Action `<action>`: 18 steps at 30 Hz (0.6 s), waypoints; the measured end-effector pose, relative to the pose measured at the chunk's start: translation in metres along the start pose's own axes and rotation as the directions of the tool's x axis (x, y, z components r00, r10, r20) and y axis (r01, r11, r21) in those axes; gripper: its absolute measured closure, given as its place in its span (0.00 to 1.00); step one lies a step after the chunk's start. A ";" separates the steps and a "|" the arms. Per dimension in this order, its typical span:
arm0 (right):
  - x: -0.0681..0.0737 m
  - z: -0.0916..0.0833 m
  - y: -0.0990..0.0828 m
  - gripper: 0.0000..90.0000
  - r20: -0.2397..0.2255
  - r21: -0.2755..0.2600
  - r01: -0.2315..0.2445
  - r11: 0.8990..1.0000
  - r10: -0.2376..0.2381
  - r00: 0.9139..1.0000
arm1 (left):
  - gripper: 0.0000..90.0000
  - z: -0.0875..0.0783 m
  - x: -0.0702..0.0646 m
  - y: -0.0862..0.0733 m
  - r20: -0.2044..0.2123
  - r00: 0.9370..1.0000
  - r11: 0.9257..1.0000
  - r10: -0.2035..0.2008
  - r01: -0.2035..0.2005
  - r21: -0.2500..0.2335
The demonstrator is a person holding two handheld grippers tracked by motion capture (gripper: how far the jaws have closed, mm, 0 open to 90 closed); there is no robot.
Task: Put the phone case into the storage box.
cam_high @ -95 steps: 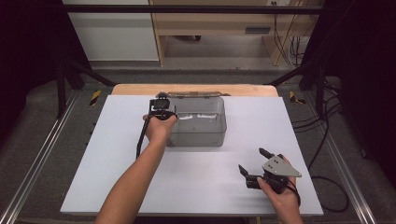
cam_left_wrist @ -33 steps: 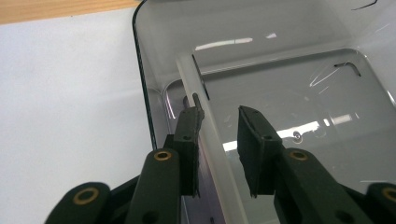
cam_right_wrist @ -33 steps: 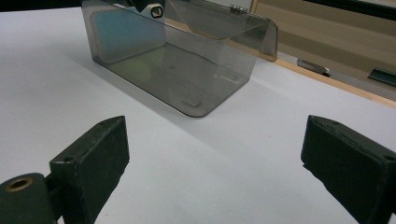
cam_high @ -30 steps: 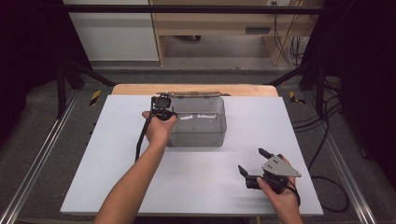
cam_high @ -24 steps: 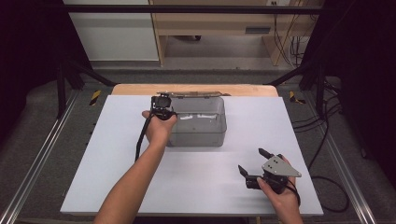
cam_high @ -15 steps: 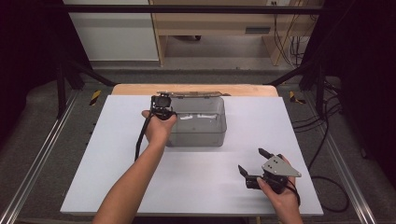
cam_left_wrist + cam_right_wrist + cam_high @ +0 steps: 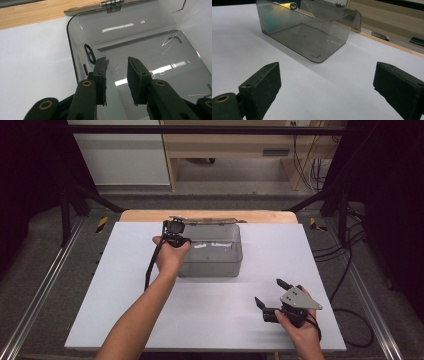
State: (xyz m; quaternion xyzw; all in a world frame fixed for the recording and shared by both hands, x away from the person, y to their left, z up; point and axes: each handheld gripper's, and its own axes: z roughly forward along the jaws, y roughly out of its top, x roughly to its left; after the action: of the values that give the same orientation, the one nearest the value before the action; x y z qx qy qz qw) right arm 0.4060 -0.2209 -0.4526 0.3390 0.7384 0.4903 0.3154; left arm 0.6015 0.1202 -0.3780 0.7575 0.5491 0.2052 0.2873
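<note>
Lying long axis three-to-nine o'clock, the clear box sits empty, left gripper narrowly parted above it, right gripper wide open, holding nothing.

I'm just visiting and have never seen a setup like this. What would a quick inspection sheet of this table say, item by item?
Surface: a white board on a wooden table, flat and clean.
Job's things: a clear smoky plastic box, lid swung back on its hinge; nothing seen inside.
Clutter: nothing seen.
Grippers: the left gripper reaches over the box's left wall, jaws a narrow gap apart over the inside, nothing between them; the right gripper rests near the board's front right corner, jaws wide open and empty.
Cables: a black cable trails from the left gripper; more run on the floor at the right.
Surroundings: metal rails, dark frame, wooden furniture behind.
</note>
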 end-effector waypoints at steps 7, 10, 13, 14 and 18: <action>0.000 0.000 0.000 0.09 0.001 0.003 0.004 1.000 -0.004 1.000 | 0.72 -0.004 -0.002 0.000 0.006 1.000 0.999 0.012 -0.011 -0.030; 0.001 0.001 0.000 0.09 0.001 0.003 0.004 1.000 -0.004 1.000 | 0.66 -0.007 -0.003 0.001 0.016 1.000 0.998 0.017 -0.016 -0.054; 0.001 0.001 0.000 0.09 0.001 0.005 0.007 1.000 -0.007 1.000 | 0.56 -0.009 -0.006 0.000 0.013 0.999 0.996 0.041 -0.040 -0.079; 0.001 0.001 0.000 0.09 0.001 0.005 0.007 1.000 -0.007 1.000 | 0.53 -0.010 -0.006 0.000 0.013 0.999 0.995 0.046 -0.045 -0.087; 0.001 0.001 0.000 0.09 0.003 0.005 0.008 1.000 -0.008 1.000 | 0.41 -0.013 -0.008 0.000 0.011 0.999 0.992 0.052 -0.051 -0.114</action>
State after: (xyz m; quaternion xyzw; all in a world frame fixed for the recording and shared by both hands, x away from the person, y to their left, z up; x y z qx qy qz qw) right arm 0.4062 -0.2201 -0.4529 0.3376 0.7406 0.4864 0.3177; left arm 0.5913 0.1154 -0.3683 0.7552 0.5148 0.2383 0.3284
